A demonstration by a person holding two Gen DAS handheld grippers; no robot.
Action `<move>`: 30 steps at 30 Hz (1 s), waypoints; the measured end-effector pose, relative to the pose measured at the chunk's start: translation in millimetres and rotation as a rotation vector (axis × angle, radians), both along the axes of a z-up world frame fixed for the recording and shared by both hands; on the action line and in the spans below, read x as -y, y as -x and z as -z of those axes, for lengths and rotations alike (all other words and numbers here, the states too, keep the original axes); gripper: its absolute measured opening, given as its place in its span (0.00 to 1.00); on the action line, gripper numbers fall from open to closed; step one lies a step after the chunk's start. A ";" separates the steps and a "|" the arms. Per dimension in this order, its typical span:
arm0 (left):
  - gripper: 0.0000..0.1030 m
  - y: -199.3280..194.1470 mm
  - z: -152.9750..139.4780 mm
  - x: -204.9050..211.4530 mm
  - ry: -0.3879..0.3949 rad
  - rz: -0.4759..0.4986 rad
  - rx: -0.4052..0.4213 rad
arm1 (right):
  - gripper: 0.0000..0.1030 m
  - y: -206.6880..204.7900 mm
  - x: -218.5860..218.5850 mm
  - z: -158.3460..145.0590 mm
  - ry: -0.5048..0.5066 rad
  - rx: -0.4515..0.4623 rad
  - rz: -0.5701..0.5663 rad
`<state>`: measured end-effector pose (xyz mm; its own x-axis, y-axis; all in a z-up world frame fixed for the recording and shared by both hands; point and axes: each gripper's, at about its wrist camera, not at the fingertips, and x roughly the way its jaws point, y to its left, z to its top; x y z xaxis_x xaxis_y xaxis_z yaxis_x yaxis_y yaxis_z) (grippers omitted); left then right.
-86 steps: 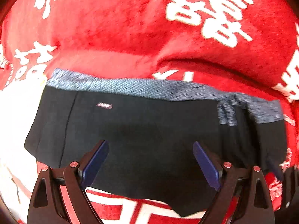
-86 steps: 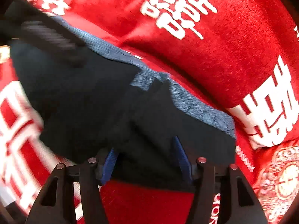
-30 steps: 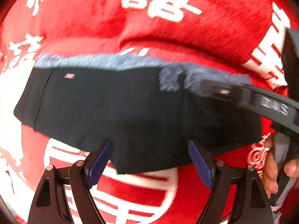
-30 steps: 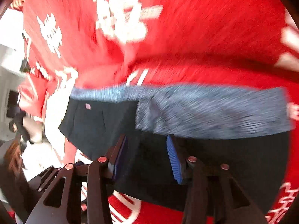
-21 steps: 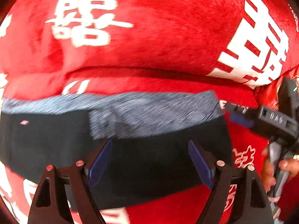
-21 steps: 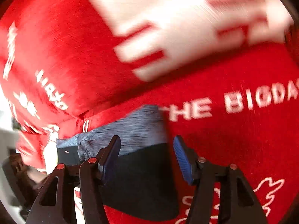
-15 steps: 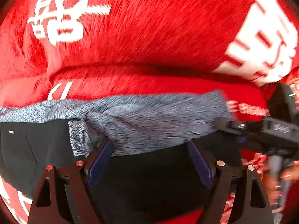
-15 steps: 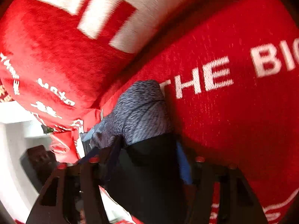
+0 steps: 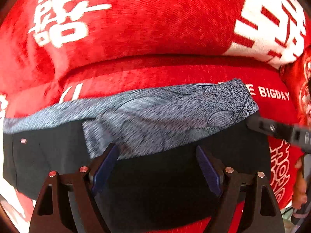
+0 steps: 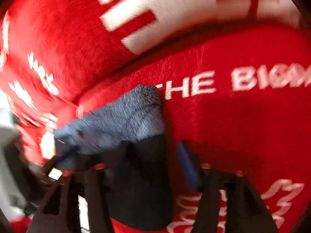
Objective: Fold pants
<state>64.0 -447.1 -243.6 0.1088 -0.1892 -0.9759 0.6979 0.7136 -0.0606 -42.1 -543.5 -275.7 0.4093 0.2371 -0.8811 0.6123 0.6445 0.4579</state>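
Black pants [image 9: 155, 174] with a heathered grey waistband [image 9: 155, 114]: lying on a red plush blanket [image 9: 155, 29]. Long axis runs 9 to 3 o'clock in the left wrist view, waistband edge toward 12. A small tag [image 9: 23, 141] sits on the black cloth at 9 o'clock; its writing is too small to read.

Blanket writing: white "BIGDAY" [image 9: 274, 96] at 3 o'clock; "THE BIG..." [image 10: 194, 85] in the right wrist view, blurred at the edge. Large white Chinese characters [image 9: 62, 17] at 11 o'clock.

Left hand-held gripper [image 9: 155, 167]: jaws wide apart over the black cloth, gripping nothing.

Right hand-held gripper [image 10: 151, 163]: jaws apart, straddling the pants' right edge; frame blurred, grip cannot be told.

Change since half a second ago: the grey waistband fold sits slightly lower toward the left gripper's fingers; the right gripper's jaws have spread from the cloth edge.
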 end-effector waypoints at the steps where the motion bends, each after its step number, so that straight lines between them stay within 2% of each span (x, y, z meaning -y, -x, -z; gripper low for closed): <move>1: 0.81 -0.8 -3.3 -8.7 -0.016 -0.032 0.004 | 0.61 2.8 -6.5 -7.5 0.032 -0.005 -0.025; 4: 0.81 -0.3 -7.7 -35.5 -0.059 -0.111 -0.010 | 0.63 26.3 -21.3 -19.4 0.061 -0.046 -0.055; 8: 0.81 8.7 -12.4 -69.7 -0.129 -0.191 -0.012 | 0.66 51.3 -40.6 -24.8 0.042 -0.089 -0.018; 11: 0.83 17.1 -16.9 -87.0 -0.137 -0.242 -0.031 | 0.66 74.8 -47.9 -26.3 0.019 -0.096 0.000; 15: 0.85 32.3 -20.8 -103.9 -0.174 -0.302 -0.021 | 0.66 84.2 -60.8 -30.2 0.017 -0.094 -0.027; 22: 0.85 50.1 -8.2 -136.9 -0.170 -0.331 -0.046 | 0.65 45.8 -90.7 -49.9 0.052 -0.018 -0.118; 24: 0.85 46.6 -8.1 -143.2 -0.166 -0.321 -0.053 | 0.56 23.9 -97.7 -53.6 0.049 0.011 -0.124; 25: 0.85 43.1 -7.3 -147.3 -0.160 -0.313 -0.056 | 0.46 9.7 -102.8 -54.7 0.047 0.029 -0.130; 27: 0.85 31.1 -6.5 -156.0 -0.148 -0.298 -0.061 | 0.43 -28.3 -114.1 -53.2 0.030 0.074 -0.137; 30: 0.85 14.5 -6.8 -175.4 -0.138 -0.278 -0.059 | 0.42 -70.5 -123.9 -36.4 0.001 0.062 -0.108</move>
<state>49.5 -271.6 -236.8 0.0797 -0.0259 -0.9965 0.4733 0.8808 0.0150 28.4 -419.7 -239.3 0.4354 0.2823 -0.8548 0.5096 0.7054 0.4926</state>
